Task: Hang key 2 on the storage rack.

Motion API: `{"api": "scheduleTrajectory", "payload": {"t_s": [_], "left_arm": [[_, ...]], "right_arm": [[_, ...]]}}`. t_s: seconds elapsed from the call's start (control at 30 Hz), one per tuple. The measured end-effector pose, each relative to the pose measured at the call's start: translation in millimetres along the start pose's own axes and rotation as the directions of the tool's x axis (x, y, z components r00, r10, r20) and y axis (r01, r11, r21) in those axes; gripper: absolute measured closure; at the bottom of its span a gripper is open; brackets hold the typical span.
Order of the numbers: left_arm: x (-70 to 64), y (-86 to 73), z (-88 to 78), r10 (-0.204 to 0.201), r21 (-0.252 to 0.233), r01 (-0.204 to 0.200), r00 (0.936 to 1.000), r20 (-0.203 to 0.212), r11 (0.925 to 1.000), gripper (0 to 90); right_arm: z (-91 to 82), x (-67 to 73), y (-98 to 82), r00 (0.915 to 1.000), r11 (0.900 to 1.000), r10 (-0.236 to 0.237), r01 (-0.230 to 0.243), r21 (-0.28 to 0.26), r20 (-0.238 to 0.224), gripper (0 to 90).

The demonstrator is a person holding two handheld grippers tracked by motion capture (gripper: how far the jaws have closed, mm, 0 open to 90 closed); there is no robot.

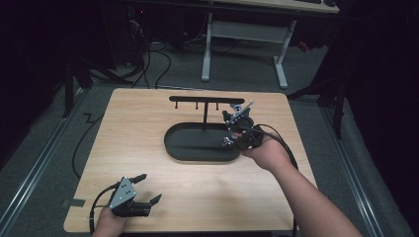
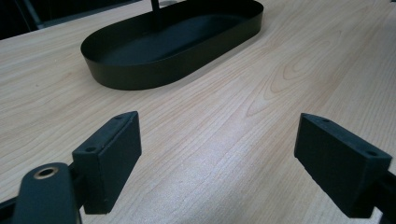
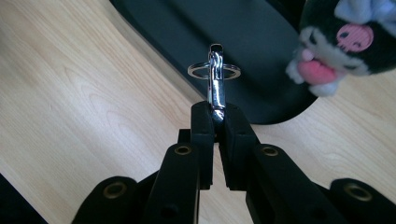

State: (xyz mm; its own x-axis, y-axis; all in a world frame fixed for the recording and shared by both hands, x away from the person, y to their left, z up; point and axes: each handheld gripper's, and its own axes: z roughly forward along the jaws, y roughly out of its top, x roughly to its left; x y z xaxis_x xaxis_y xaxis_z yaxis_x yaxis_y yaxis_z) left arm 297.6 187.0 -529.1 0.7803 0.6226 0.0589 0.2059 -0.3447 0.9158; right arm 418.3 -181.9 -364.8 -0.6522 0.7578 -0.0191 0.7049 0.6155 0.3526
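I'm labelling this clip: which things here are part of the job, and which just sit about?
In the job:
- right gripper, shut on the metal clasp
- plush toy hanging beside the clasp
- black tray
- hook stand

Sitting about:
- left gripper, open, over the bare table
- white desk frame behind

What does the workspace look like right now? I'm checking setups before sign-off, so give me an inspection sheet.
Surface: light wooden table, bare wood around the tray.
Job's things: metal clasp with a ring, a plush charm beside it; black oval tray with a hook rack.
Clutter: nothing seen.
Grippers: right gripper shut on the clasp at the tray's right end; left gripper open over bare wood.
Cables: cable trails from the right gripper.
Surroundings: grey floor, white desk frame behind.
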Motion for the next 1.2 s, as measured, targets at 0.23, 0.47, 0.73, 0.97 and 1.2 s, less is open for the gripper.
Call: {"api": "scheduleTrajectory", "payload": {"t_s": [0.23, 0.47, 0.73, 0.97, 1.2], "left_arm": [[0.1, 0.0, 0.0, -0.001, 0.001, 0.001, 1.0000, 0.002, 1.0000, 15.6], [0.2, 0.0, -0.1, -0.001, 0.001, 0.001, 1.0000, 0.006, 1.0000, 15.6], [0.4, 0.0, -0.4, 0.003, 0.002, -0.003, 1.0000, 0.008, 1.0000, 15.6], [0.4, -0.2, -0.6, 0.003, 0.000, -0.003, 1.0000, 0.008, 1.0000, 15.6], [0.5, -0.3, -0.8, 0.002, -0.003, -0.002, 1.0000, 0.010, 1.0000, 15.6]], "right_arm": [[-4.4, -4.1, 17.0, 0.9997, 1.000, 0.022, -0.022, -0.012, -0.009, 85.2], [-11.5, -10.9, 34.0, 0.9990, 0.999, 0.045, -0.044, -0.022, 0.008, 85.2], [-17.0, -21.3, 51.5, 0.9978, 0.997, 0.058, -0.057, -0.045, 0.031, 85.2], [-19.8, -26.3, 65.2, 0.9969, 0.996, 0.071, -0.068, -0.065, 0.036, 85.1], [-20.8, -28.5, 76.6, 0.9959, 0.995, 0.074, -0.070, -0.074, 0.052, 85.1]]}}
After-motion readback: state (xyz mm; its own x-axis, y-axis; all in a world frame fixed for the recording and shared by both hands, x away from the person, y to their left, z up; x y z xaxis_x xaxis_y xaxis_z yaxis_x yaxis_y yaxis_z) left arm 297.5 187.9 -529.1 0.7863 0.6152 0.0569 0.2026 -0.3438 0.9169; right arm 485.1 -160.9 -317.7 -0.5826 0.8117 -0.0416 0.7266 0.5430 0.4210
